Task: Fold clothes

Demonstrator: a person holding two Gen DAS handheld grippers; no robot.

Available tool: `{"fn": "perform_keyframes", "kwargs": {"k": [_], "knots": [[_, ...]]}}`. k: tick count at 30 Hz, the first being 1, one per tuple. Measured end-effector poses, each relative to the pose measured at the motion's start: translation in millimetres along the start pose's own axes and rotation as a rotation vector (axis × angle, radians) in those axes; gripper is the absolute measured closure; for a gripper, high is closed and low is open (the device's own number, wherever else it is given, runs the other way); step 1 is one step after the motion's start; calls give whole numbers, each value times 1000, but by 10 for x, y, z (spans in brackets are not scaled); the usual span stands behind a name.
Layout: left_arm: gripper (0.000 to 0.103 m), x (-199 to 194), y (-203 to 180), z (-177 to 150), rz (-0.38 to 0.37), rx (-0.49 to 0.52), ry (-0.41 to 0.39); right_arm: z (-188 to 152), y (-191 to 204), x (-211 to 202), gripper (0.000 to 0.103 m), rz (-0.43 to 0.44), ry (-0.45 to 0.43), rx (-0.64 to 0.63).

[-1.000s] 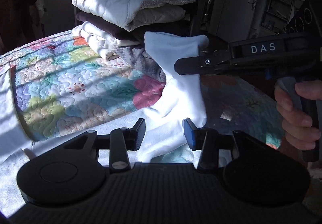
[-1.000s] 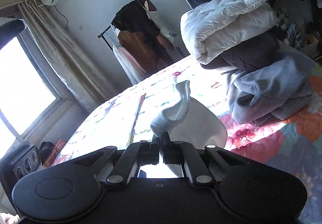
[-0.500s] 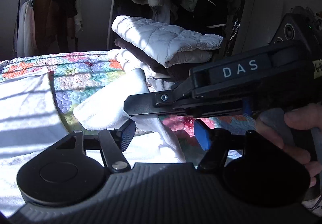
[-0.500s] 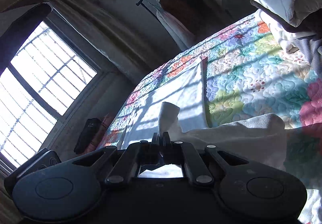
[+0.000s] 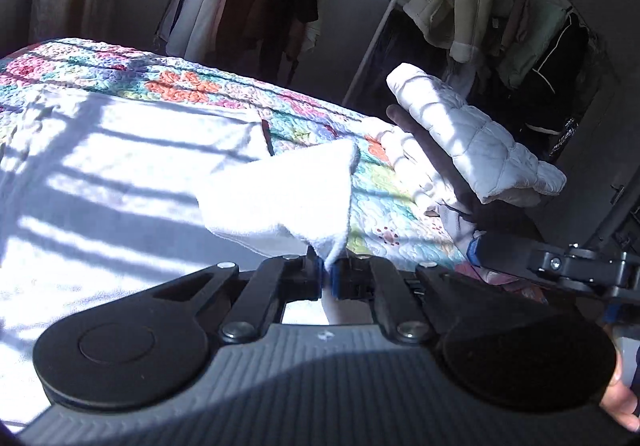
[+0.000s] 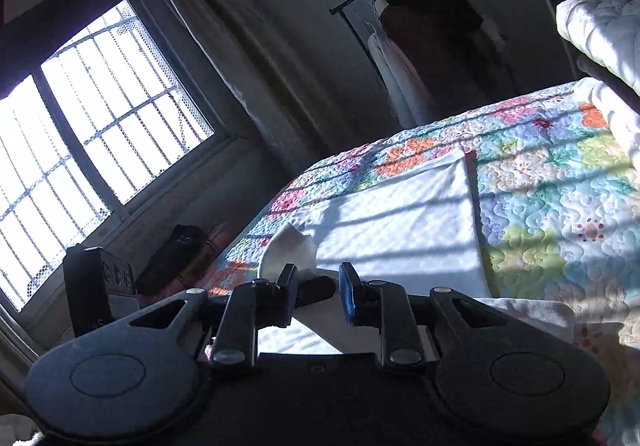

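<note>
Left gripper (image 5: pixel 328 276) clamped on a corner of the white garment (image 5: pixel 120 181), spread over the floral quilt (image 5: pixel 384 213) toward 10 o'clock. Right gripper (image 6: pixel 318 296) parted, gripping nothing, garment just ahead at 12 o'clock. Folded pile (image 5: pixel 480 149) at 2 o'clock.

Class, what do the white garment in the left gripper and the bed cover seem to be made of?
White garment: looks like soft fleece or terry with a matte, fuzzy nap along its edge; the exact fibre is uncertain. Bed cover: quilted fabric, probably cotton, matte, with puffy stitched swirls and a colourful floral print.
</note>
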State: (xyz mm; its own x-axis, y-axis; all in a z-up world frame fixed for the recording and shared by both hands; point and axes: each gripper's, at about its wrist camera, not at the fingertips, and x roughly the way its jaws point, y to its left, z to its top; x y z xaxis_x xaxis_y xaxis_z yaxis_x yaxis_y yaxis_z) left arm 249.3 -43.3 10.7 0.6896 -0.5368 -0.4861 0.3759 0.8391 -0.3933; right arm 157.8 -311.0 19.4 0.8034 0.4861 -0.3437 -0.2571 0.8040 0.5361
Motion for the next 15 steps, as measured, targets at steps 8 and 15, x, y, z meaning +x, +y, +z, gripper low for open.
{"fn": "perform_keyframes", "kwargs": {"k": [8, 15], "knots": [[99, -434, 697, -2, 67, -68, -81, -783, -642, 37, 39, -305, 170, 42], [99, -631, 1013, -118, 90, -105, -186, -1263, -741, 567, 39, -435, 313, -136]]}}
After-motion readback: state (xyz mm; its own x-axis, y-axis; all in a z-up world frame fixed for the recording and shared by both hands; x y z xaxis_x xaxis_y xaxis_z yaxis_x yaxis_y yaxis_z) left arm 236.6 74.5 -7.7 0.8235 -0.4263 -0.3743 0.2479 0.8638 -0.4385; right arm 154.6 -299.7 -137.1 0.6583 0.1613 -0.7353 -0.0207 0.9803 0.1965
